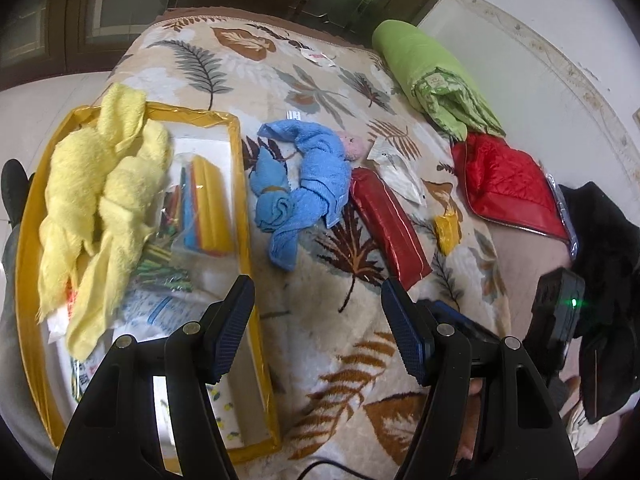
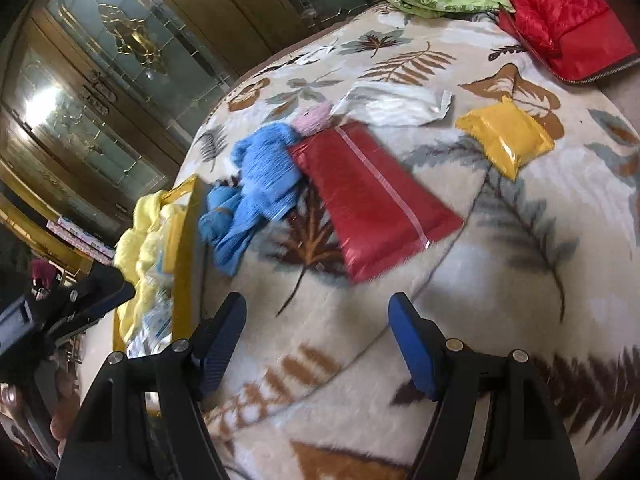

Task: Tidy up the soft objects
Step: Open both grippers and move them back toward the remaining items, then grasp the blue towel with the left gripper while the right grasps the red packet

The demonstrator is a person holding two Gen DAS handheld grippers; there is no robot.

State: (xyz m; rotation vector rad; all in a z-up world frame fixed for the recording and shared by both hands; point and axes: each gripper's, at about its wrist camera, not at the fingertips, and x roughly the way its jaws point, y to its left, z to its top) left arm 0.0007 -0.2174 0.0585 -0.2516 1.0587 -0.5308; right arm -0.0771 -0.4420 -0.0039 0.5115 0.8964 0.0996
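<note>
Left wrist view: the left gripper (image 1: 316,328) stands wide apart with nothing between its pads, low in the frame above the leaf-patterned fleece blanket (image 1: 344,360) on the bed. At left, a knotted yellow terry towel (image 1: 100,200) lies in the yellow-rimmed shallow box (image 1: 236,168). Just right of the box, mid-frame, a twisted blue terry towel (image 1: 304,184) rests on the blanket, touching a flat red foil packet (image 1: 388,224). Right wrist view: the right gripper (image 2: 318,340) is fully spread and empty, low in the frame; the small yellow plastic pouch (image 2: 506,140) lies upper right.
</note>
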